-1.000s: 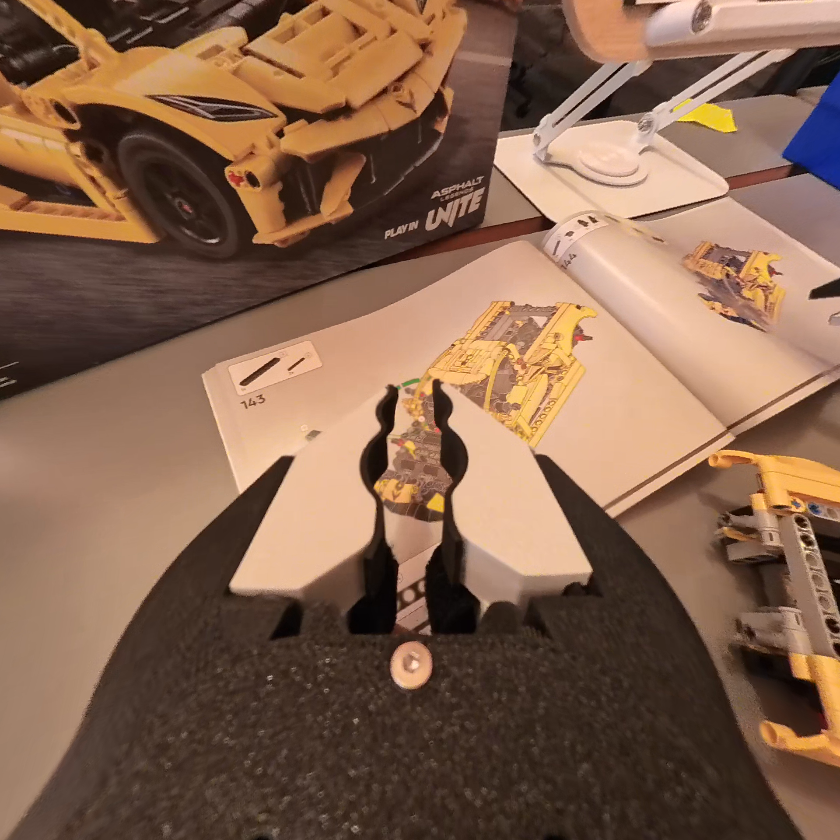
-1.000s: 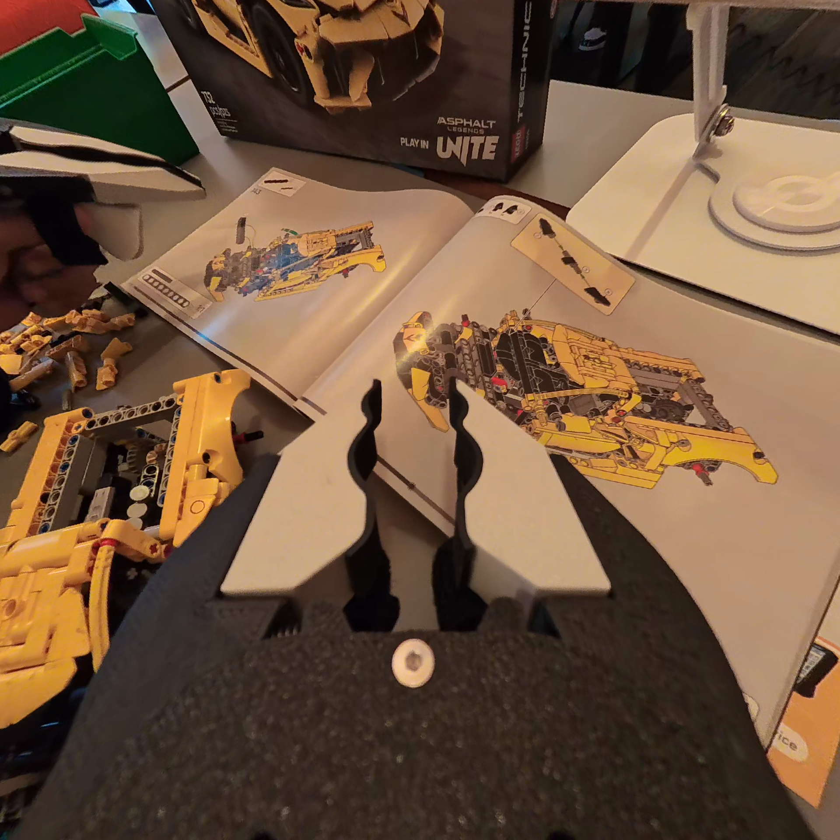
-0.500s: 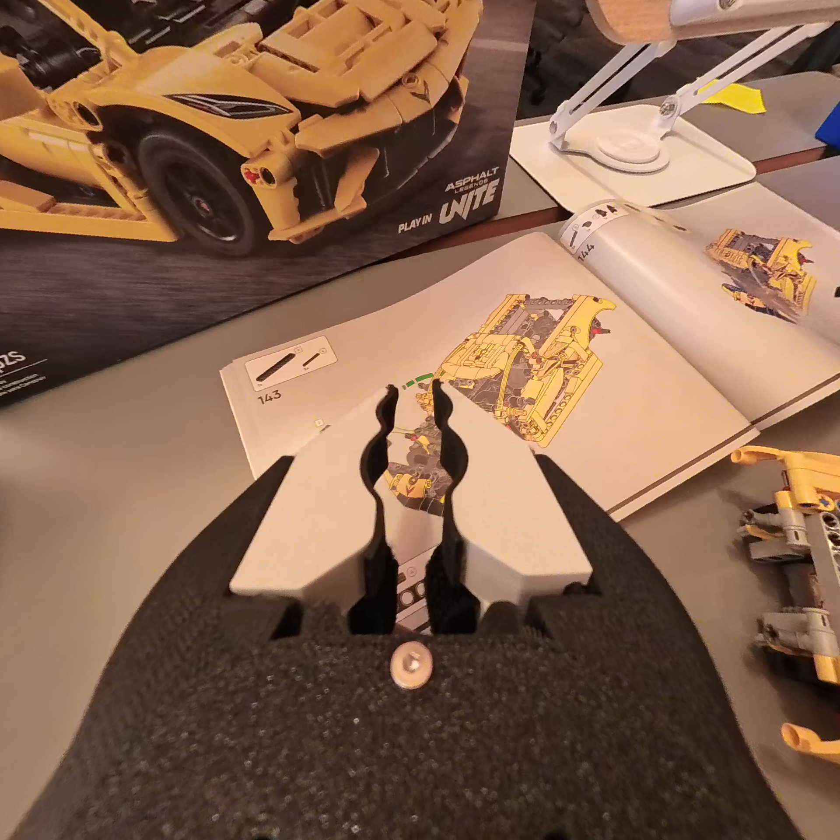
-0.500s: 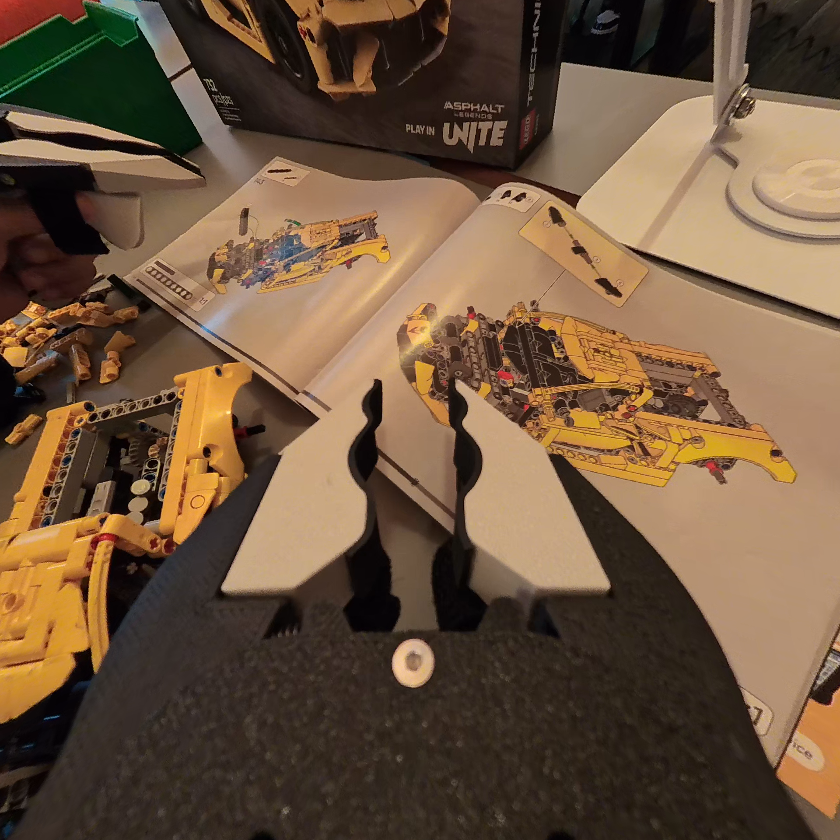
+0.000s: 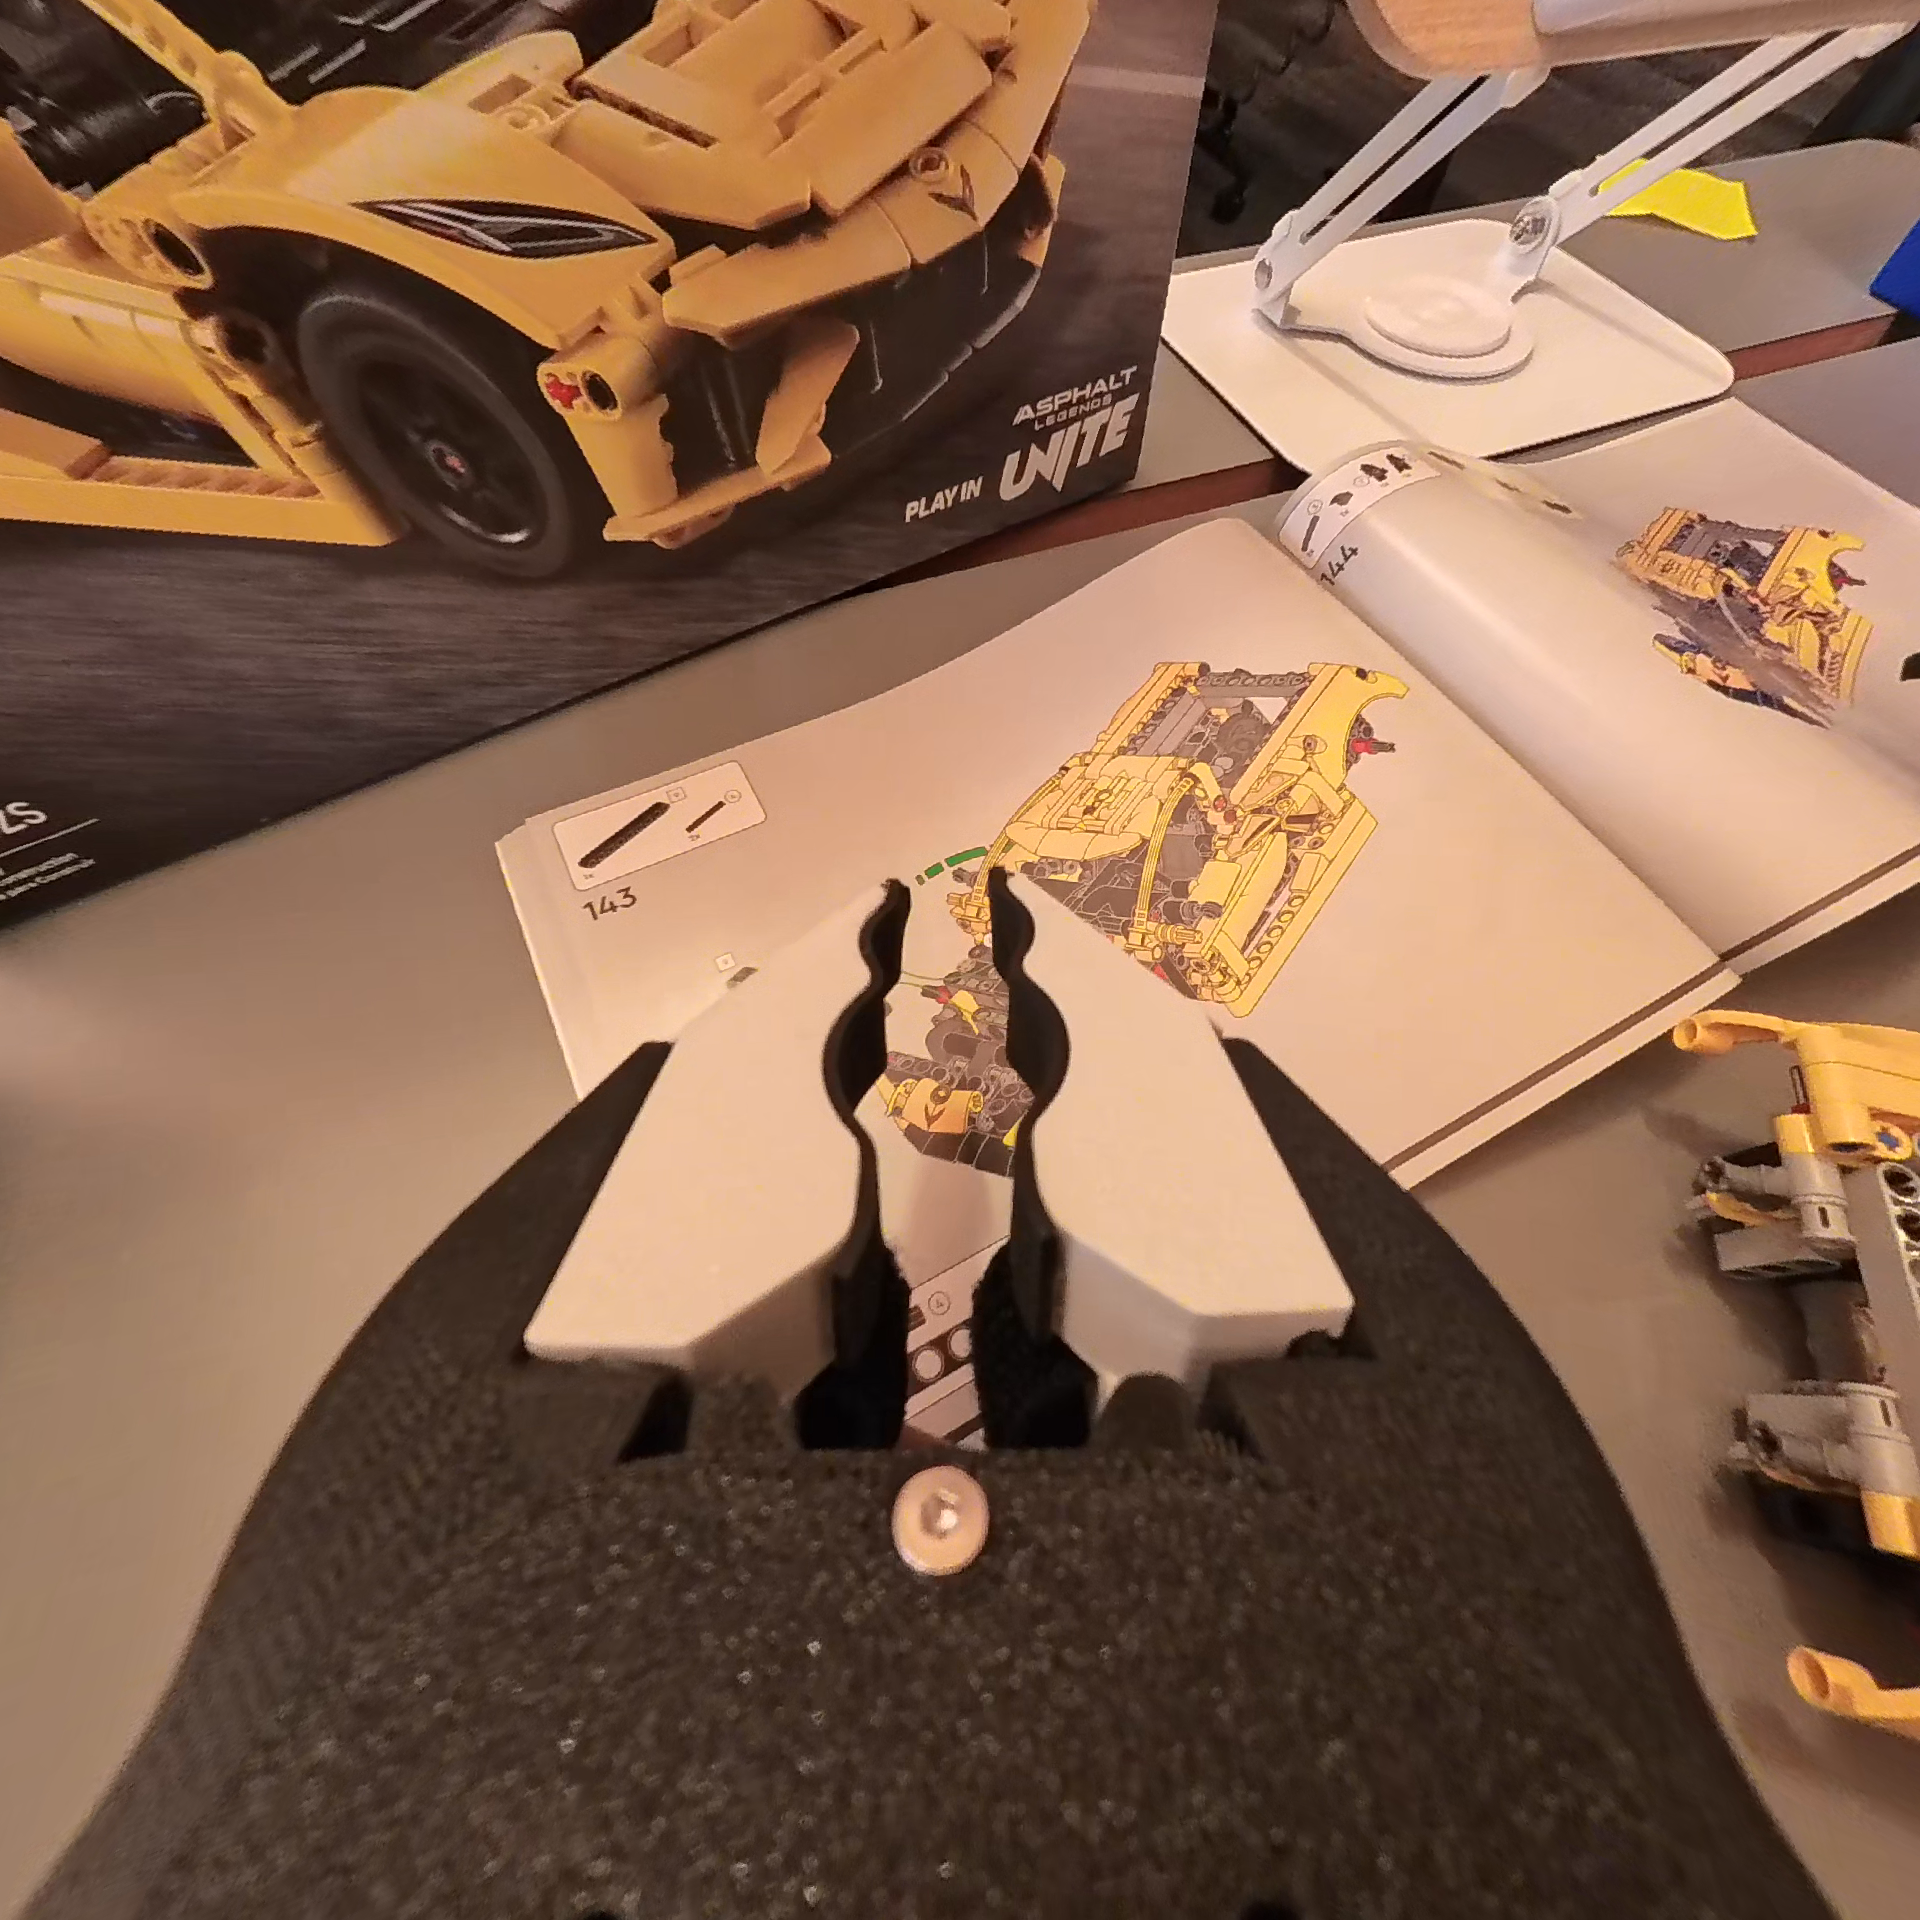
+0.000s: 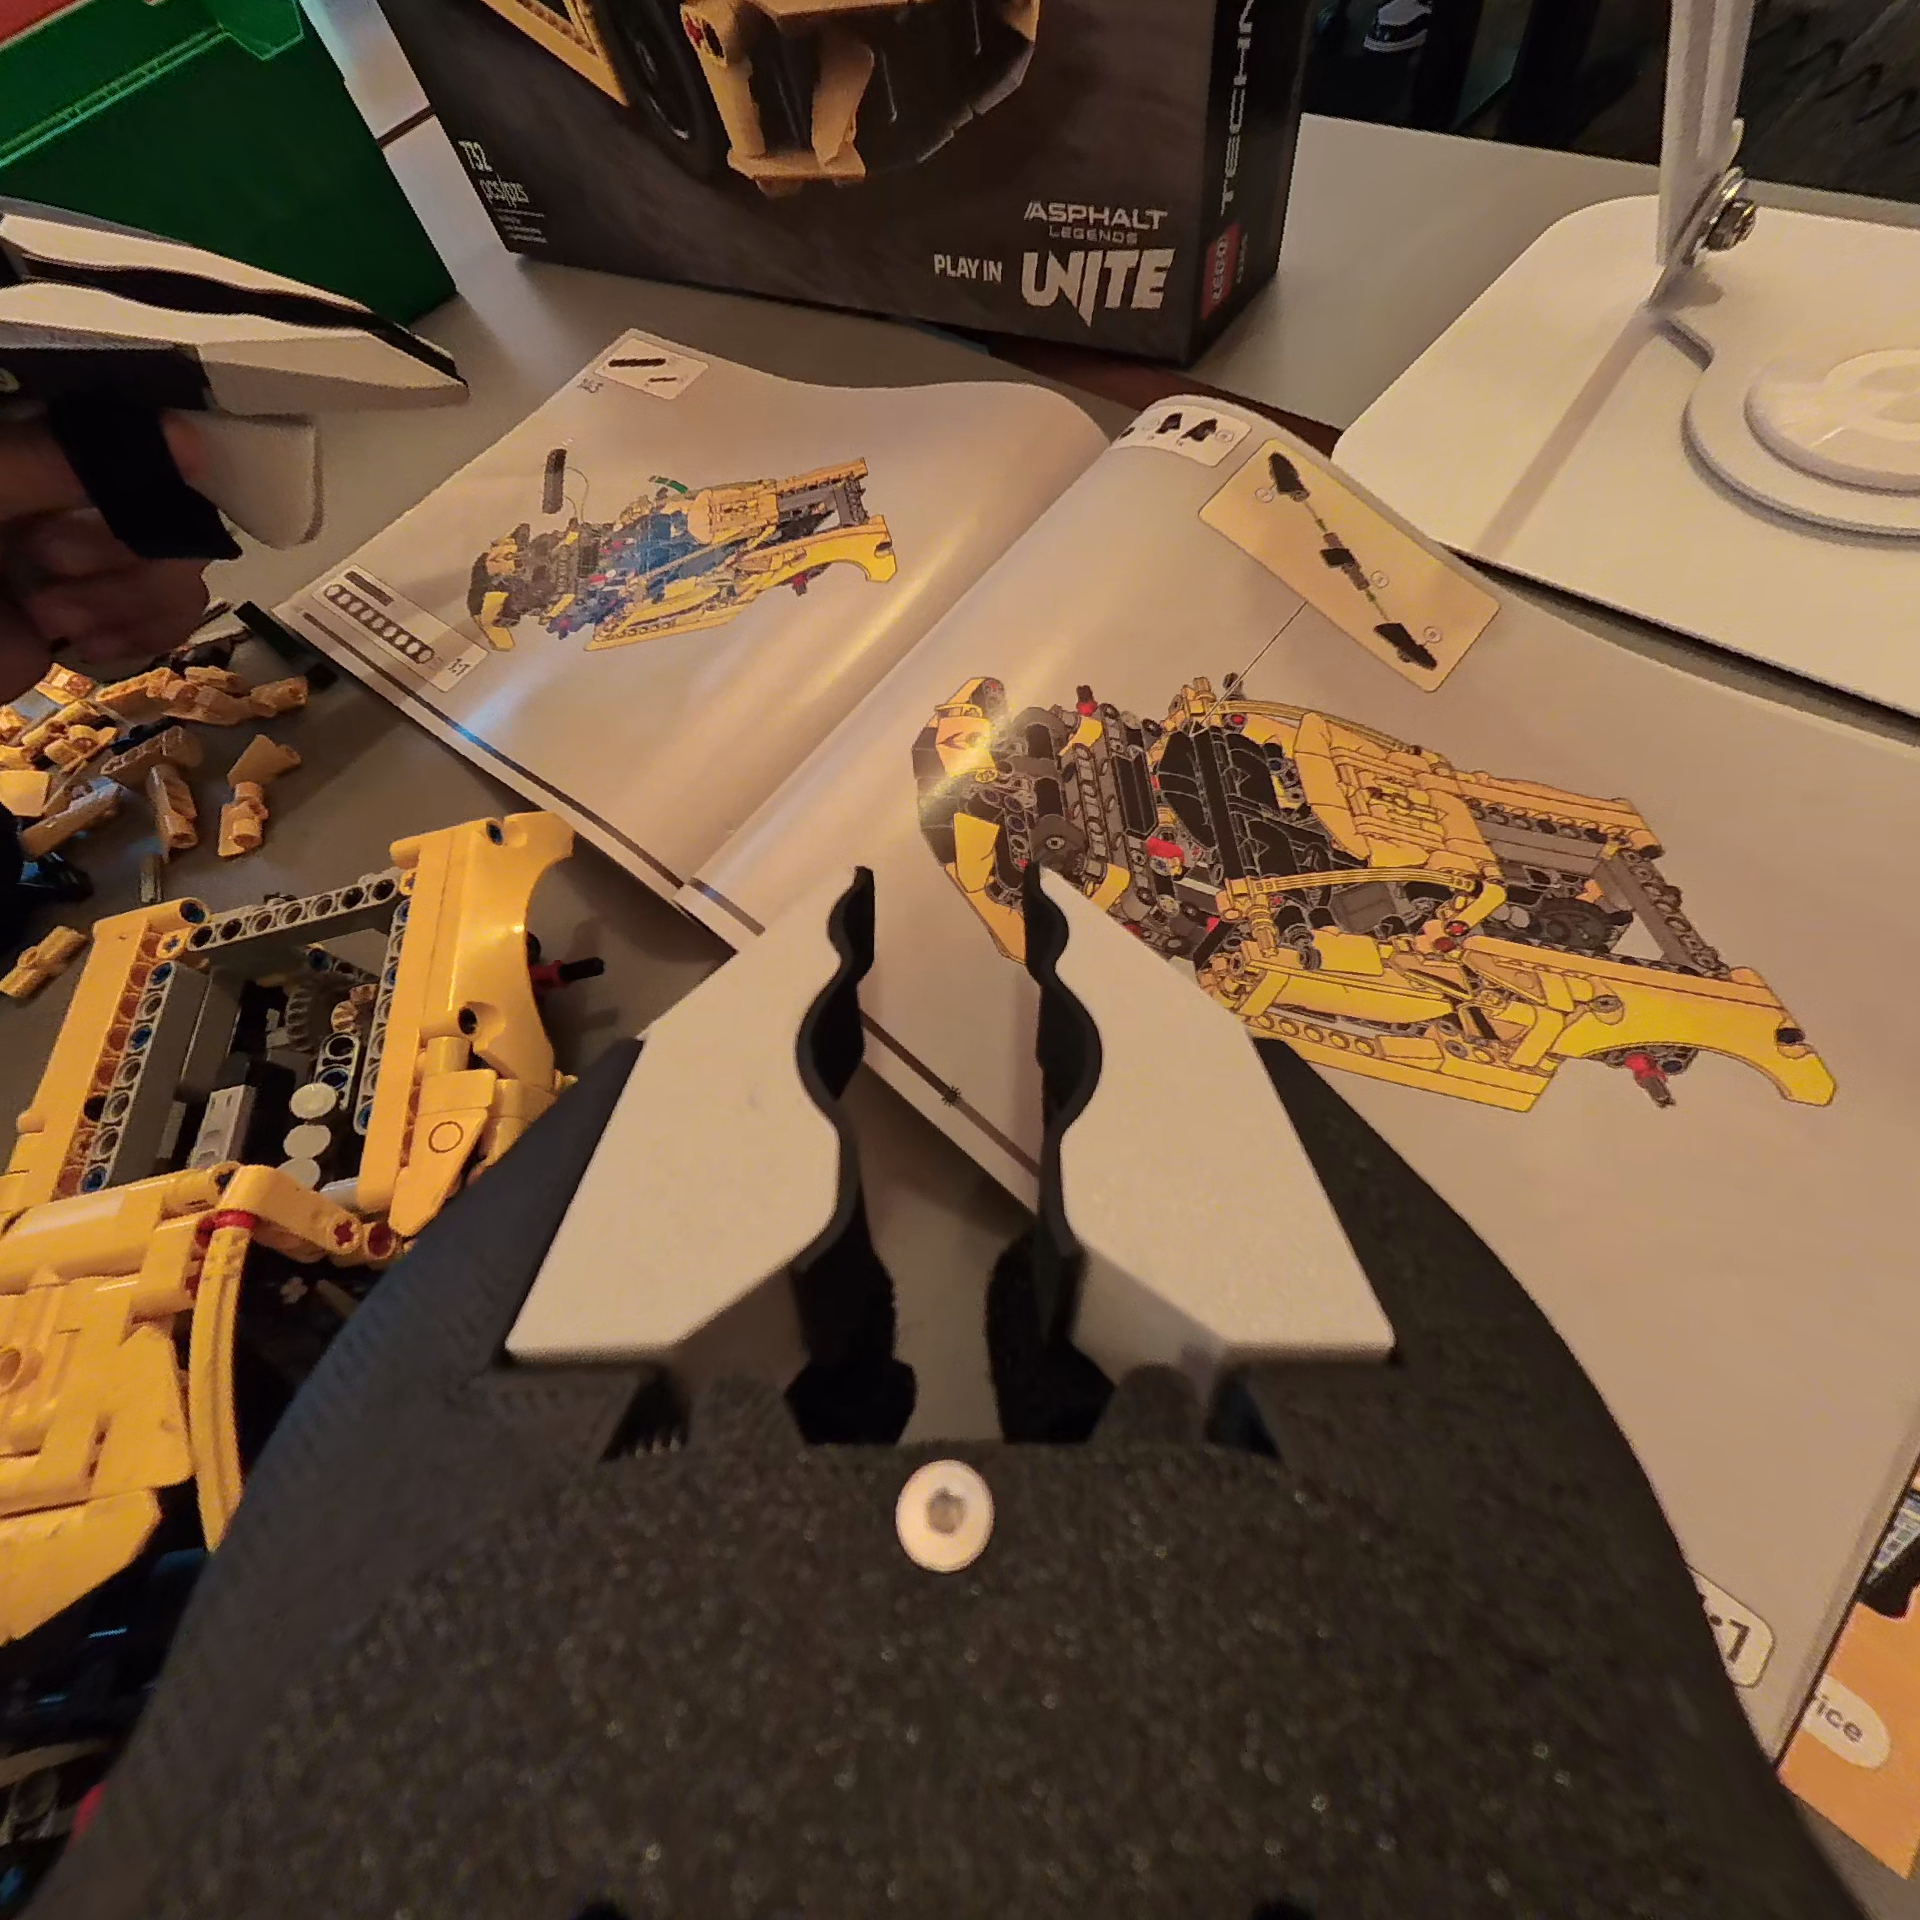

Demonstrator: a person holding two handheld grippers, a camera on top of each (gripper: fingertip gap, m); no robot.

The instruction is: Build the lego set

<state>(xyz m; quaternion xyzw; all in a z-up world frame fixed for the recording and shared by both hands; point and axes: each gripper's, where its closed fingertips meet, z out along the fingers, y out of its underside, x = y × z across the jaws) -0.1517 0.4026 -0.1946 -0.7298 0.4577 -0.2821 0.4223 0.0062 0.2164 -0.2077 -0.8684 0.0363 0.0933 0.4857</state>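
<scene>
A half-built yellow lego car [image 6: 260,1091] lies on the grey table, left of my right gripper [image 6: 945,883]; its end also shows at the right edge of the left wrist view [image 5: 1829,1247]. An open instruction booklet [image 6: 831,644] lies ahead of both grippers, also in the left wrist view [image 5: 1403,831]. My left gripper [image 5: 943,883] hovers over the booklet's left page, slightly open and empty. My right gripper is open and empty over the booklet's near edge. The left gripper also shows in the right wrist view [image 6: 239,353], held by a hand. Loose yellow pieces [image 6: 156,738] lie beyond the car.
The dark lego box [image 5: 520,364] with a yellow car picture stands behind the booklet. A white lamp base [image 5: 1455,343] sits at the back right, also in the right wrist view [image 6: 1662,436]. A green bin [image 6: 208,145] stands at the far left. Some 25 centimeters of space lies between my two pairs of fingers.
Both grippers have drawn slightly back and shifted left over the booklet. Jaw gaps are unchanged and nothing was picked up.
</scene>
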